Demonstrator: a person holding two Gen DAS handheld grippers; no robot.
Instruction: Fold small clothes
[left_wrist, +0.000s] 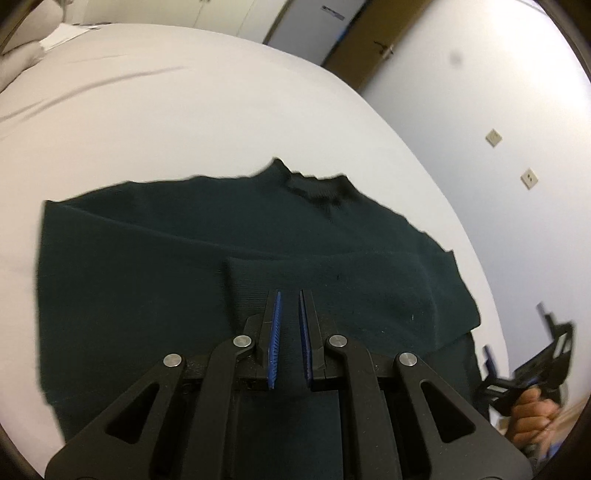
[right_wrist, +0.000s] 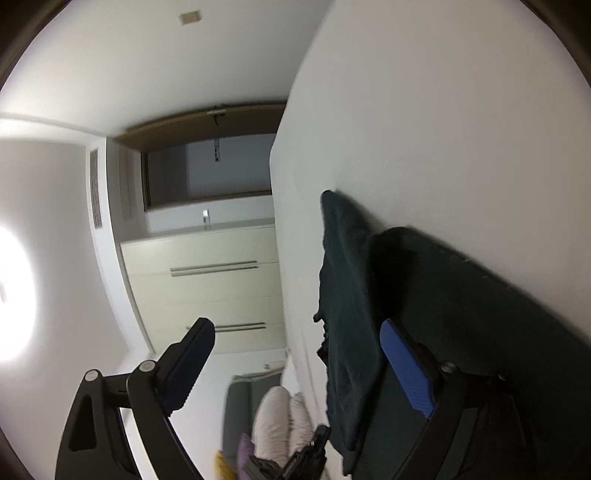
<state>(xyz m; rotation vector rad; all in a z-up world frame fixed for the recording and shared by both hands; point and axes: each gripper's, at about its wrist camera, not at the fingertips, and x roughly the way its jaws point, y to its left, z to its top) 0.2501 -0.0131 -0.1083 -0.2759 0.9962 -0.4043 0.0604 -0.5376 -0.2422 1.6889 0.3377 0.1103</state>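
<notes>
A dark green sweater (left_wrist: 155, 266) lies flat on the white bed (left_wrist: 166, 110), its collar (left_wrist: 314, 188) at the far side and one sleeve folded across the body. My left gripper (left_wrist: 290, 325) hovers over that sleeve's cuff, shut, with nothing between the blue pads. In the left wrist view, my right gripper (left_wrist: 532, 362) shows at the sweater's right edge, held by a hand (left_wrist: 532, 413). In the right wrist view, which is rolled sideways, my right gripper (right_wrist: 299, 362) stands wide open. One blue pad (right_wrist: 406, 369) is next to the sweater (right_wrist: 461, 295), the other finger off the bed's edge; nothing is gripped.
A white wall with two sockets (left_wrist: 493, 137) runs close along the bed's right side. A brown door (left_wrist: 373, 40) and a cream wardrobe (right_wrist: 207, 280) stand beyond the bed. Pale pillows (right_wrist: 277, 410) lie near one end of the bed.
</notes>
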